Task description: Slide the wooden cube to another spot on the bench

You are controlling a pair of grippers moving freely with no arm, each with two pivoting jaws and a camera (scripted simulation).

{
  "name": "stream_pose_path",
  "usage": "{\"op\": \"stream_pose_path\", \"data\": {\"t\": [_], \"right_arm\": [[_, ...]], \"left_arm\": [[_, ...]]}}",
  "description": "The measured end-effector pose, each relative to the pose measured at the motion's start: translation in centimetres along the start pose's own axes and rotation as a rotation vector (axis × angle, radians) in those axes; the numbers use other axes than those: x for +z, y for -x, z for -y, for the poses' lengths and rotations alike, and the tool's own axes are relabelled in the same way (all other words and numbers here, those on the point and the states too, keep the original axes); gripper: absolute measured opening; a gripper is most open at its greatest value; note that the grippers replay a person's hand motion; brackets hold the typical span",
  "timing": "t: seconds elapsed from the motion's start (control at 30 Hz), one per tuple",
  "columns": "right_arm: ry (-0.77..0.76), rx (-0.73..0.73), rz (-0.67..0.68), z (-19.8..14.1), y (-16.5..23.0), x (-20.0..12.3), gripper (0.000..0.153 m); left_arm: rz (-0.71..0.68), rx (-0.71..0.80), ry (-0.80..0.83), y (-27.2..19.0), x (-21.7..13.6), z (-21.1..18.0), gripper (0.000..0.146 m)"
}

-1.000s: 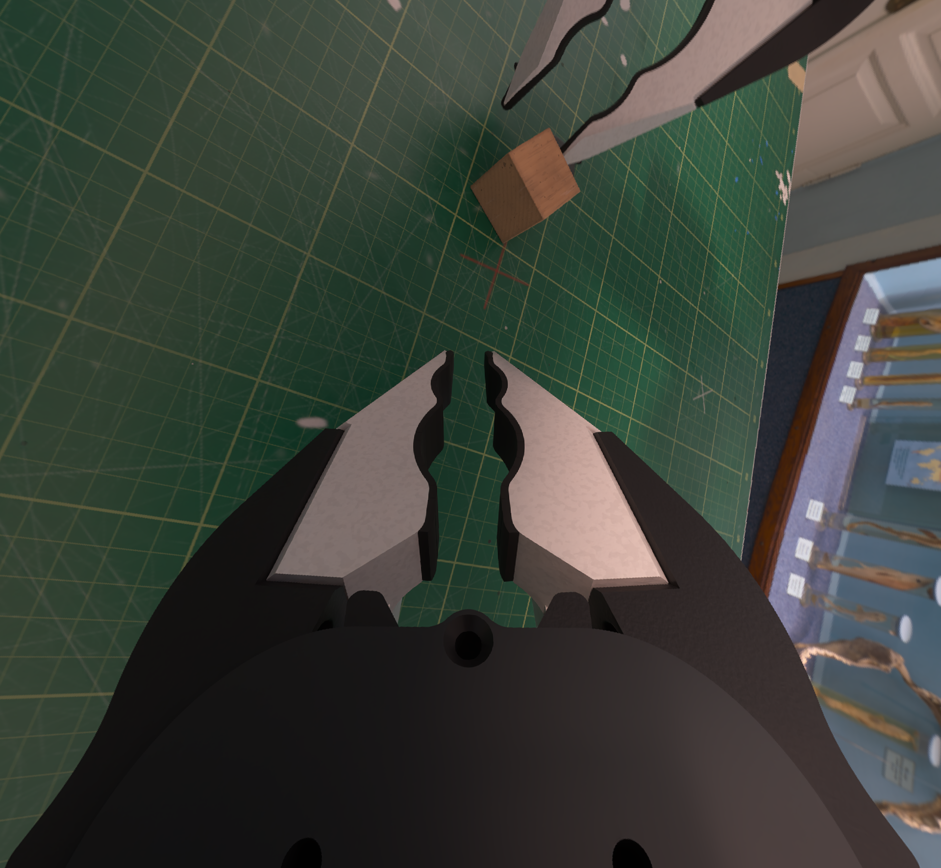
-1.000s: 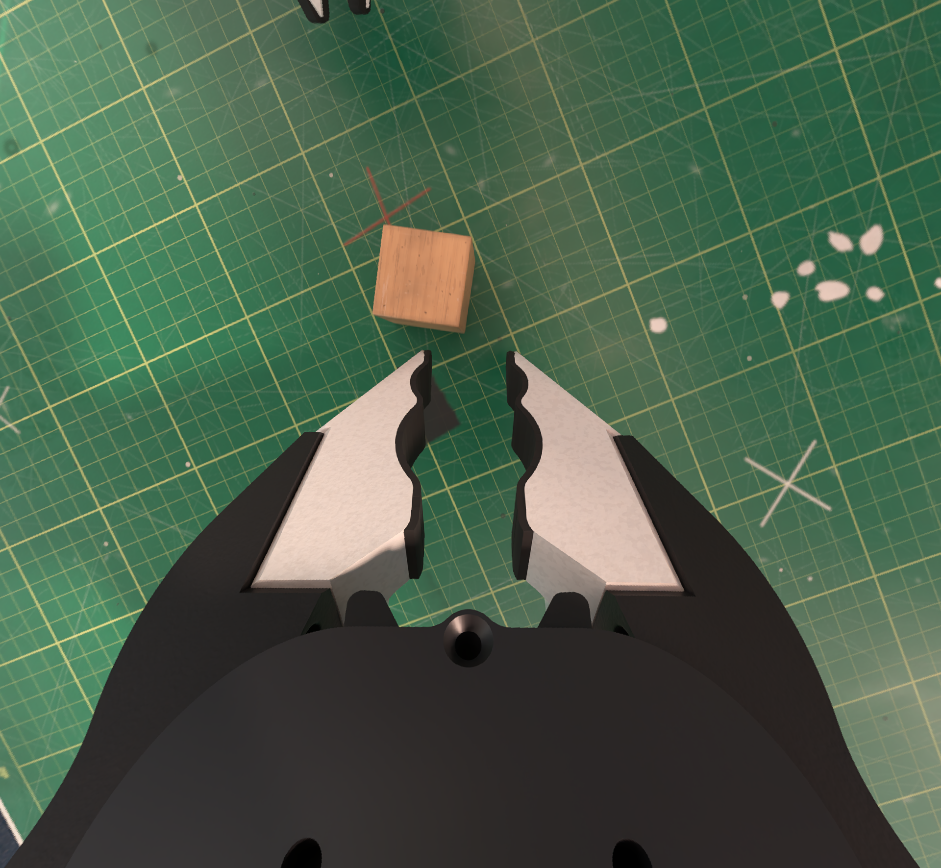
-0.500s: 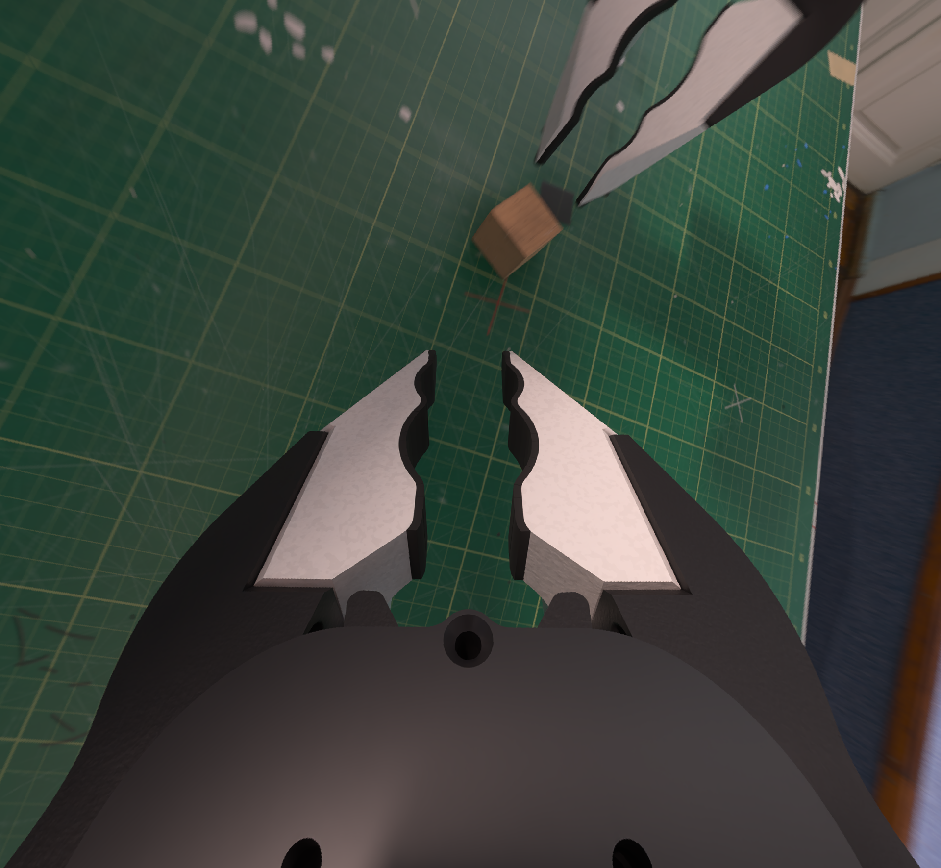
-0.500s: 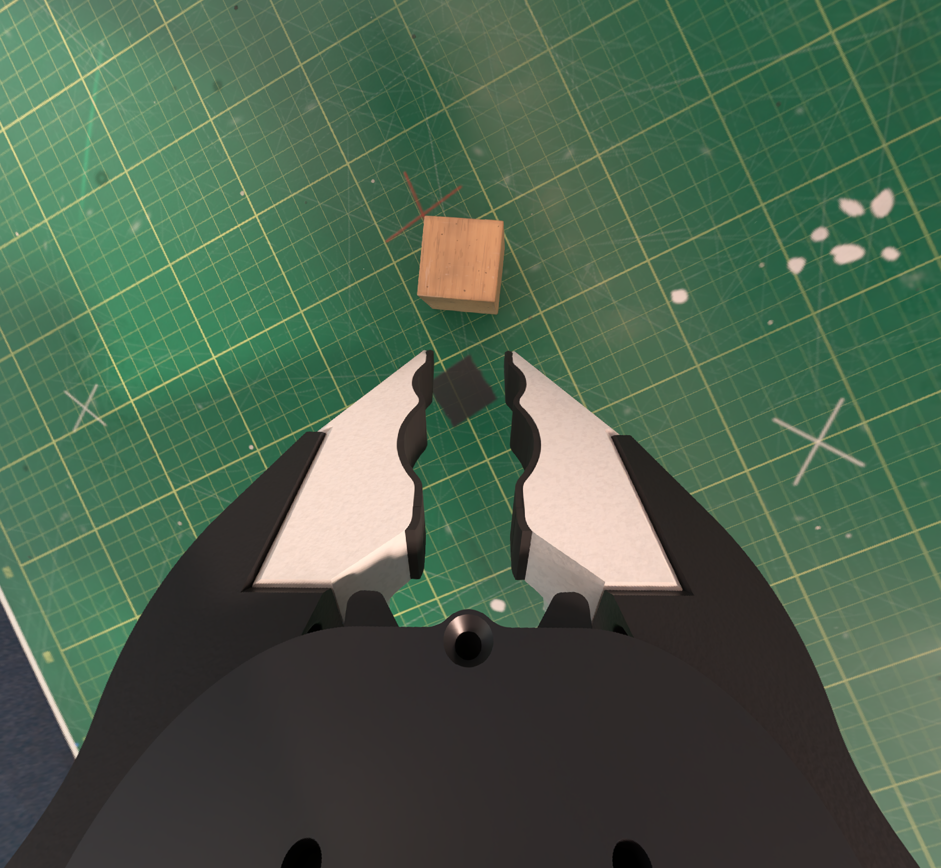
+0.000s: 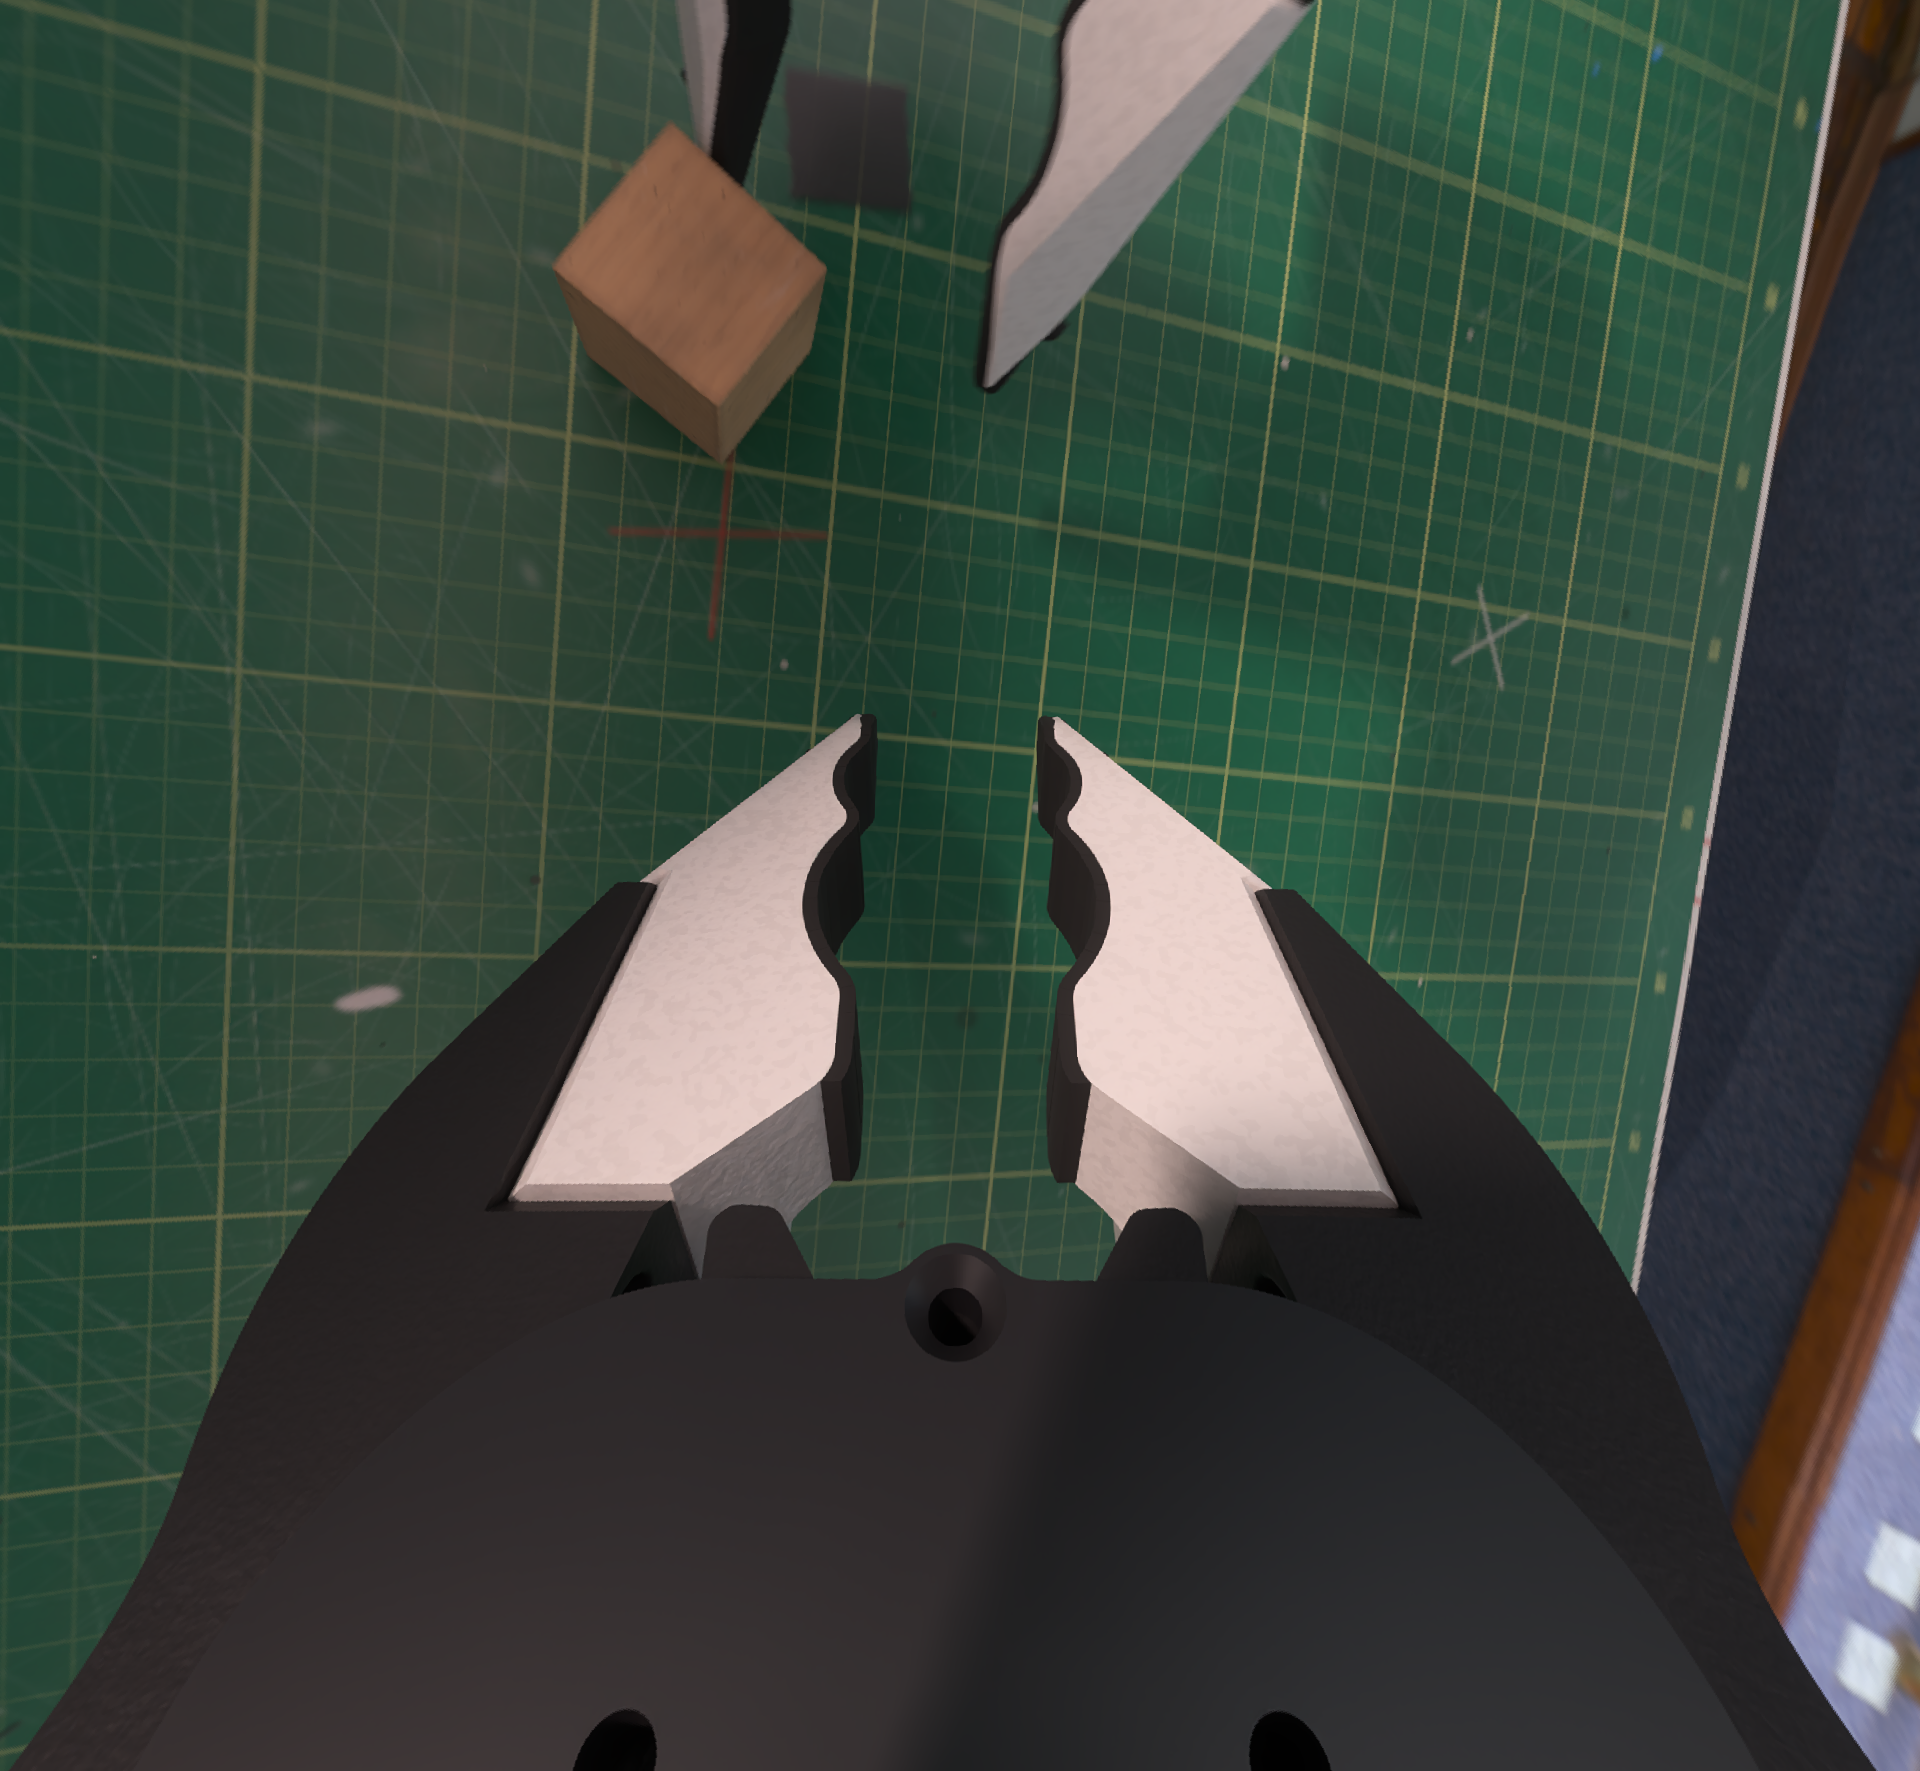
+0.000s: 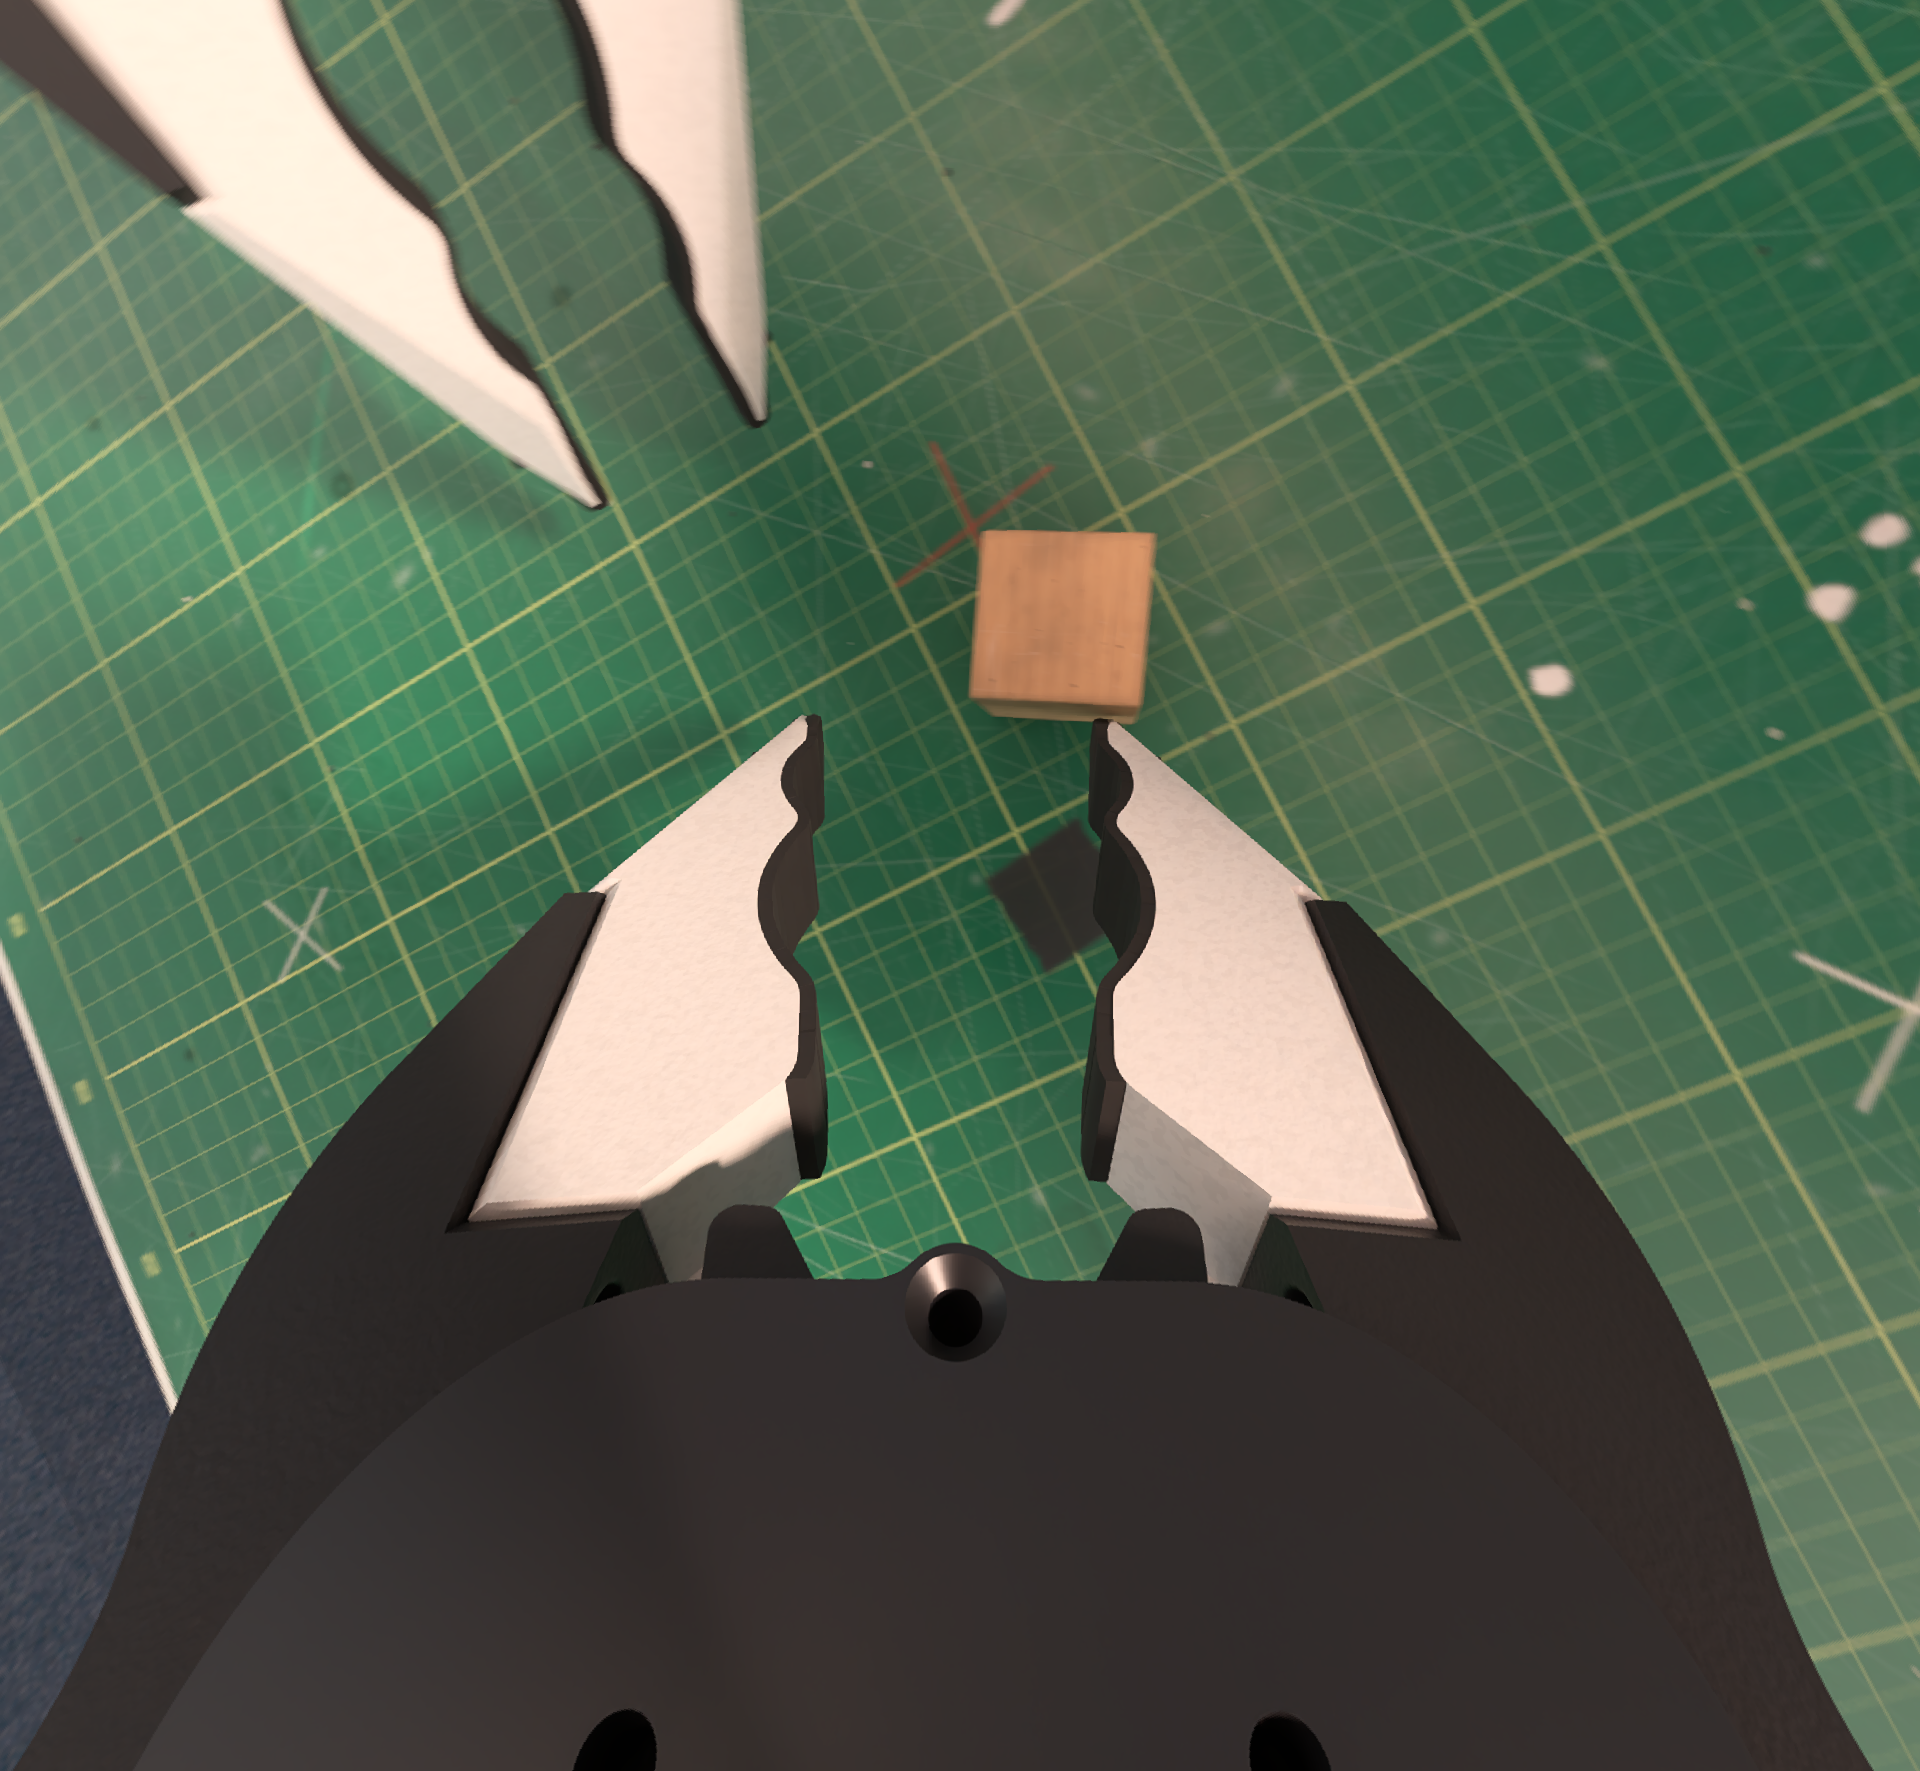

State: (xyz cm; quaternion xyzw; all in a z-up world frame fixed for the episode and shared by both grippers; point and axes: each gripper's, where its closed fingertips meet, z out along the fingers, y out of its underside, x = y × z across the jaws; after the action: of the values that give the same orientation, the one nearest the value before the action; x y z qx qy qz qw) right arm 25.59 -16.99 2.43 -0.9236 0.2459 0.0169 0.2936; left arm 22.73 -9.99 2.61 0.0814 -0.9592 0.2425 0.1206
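Observation:
The wooden cube (image 5: 691, 287) sits on the green cutting mat (image 5: 312, 578), one corner at a red cross (image 5: 719, 534). My left gripper (image 5: 956, 729) is open and empty, a short way from the cube on the near side of the cross. My right gripper (image 5: 862, 261) is open on the far side, with one fingertip (image 5: 727, 132) right by the cube; I cannot tell if it touches. In the right wrist view the cube (image 6: 1062, 620) lies just ahead of my right gripper (image 6: 956, 729), off its right fingertip (image 6: 1103, 734). The left gripper (image 6: 675, 459) shows at upper left.
A dark grey square patch (image 6: 1044, 895) lies on the mat between my right fingers, and shows in the left wrist view (image 5: 847, 137). White paint specks (image 6: 1548, 679) and white cross marks (image 5: 1491, 646) dot the mat. The mat edge (image 5: 1756, 578) borders blue floor.
My left gripper opened from nearly shut and moved in close to the cube and the right gripper. My right gripper opened wider and shifted left, so the cube now lies off its right fingertip.

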Motion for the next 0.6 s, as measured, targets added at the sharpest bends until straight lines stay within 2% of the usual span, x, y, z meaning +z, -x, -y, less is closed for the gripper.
{"op": "stream_pose_path", "data": {"t": [0.1, 0.37, 0.6], "right_arm": [[0.01, -0.015, 0.041, -0.1, 1.2, 0.5, 0.051], [0.005, 0.032, -0.018, -0.6, 0.0, -0.3, 0.05], [0.012, 0.03, -0.07, -0.1, -0.9, 0.6, 0.06]], "left_arm": [[0.002, 0.01, 0.033, 0.5, -0.1, -0.7, 0.03], [0.051, 0.046, 0.059, 1.5, -0.5, -1.1, 0.03], [0.125, 0.108, 0.121, 3.1, -1.3, -2.0, 0.03]]}}
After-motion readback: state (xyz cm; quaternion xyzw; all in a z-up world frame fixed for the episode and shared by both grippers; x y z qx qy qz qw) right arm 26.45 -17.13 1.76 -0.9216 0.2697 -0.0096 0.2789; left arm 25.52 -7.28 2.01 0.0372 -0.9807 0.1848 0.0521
